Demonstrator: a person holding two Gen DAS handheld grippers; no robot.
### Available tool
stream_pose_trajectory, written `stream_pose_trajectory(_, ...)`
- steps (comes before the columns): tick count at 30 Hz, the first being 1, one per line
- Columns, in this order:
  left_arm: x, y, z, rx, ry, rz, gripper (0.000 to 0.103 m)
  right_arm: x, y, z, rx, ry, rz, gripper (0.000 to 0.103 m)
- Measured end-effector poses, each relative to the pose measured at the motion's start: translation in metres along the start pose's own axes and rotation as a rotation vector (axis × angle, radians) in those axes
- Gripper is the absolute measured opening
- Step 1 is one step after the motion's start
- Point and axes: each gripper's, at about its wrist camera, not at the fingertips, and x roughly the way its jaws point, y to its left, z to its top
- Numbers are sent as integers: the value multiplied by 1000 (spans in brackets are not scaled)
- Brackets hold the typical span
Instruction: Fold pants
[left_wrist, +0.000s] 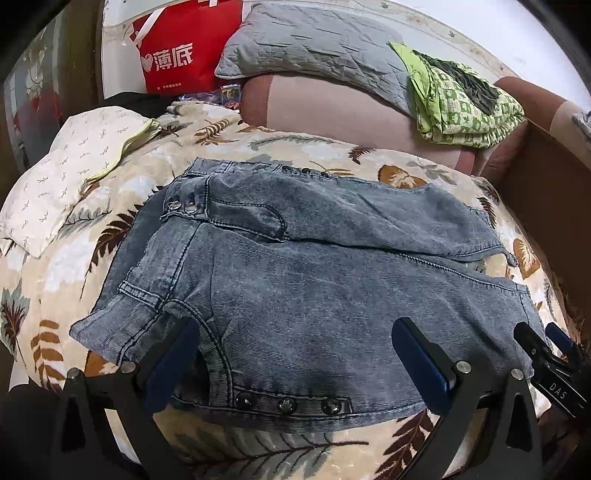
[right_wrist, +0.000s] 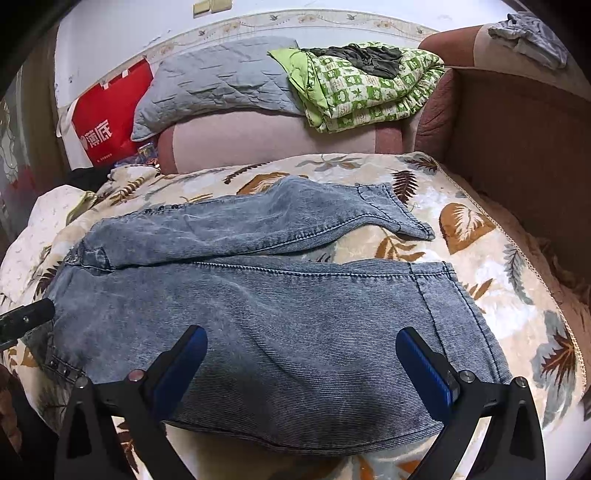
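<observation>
One pair of pants (left_wrist: 295, 288) lies beneath both spread grippers, left (left_wrist: 295, 354) and right (right_wrist: 301, 362). Three studs (left_wrist: 286, 404) sit between the left jaws. Beyond them: one red bag (left_wrist: 177, 48), two pillows.

Soft, even indoor light falls across the bed (left_wrist: 258, 147); faint shadows gather at its near edge. Fisheye distortion bends the edges, corners vignette black, focus stays mostly sharp.
</observation>
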Motion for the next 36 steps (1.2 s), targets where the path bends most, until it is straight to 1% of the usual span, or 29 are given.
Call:
stream_pose_trajectory(29, 1, 5, 1, -11, 7, -10, 103, -2, 2, 0, -13, -15, -8, 103)
stream_pose_trajectory(36, -2, 7, 1, -12, 3, 4, 103, -6, 3, 1, -17, -34, -5, 103)
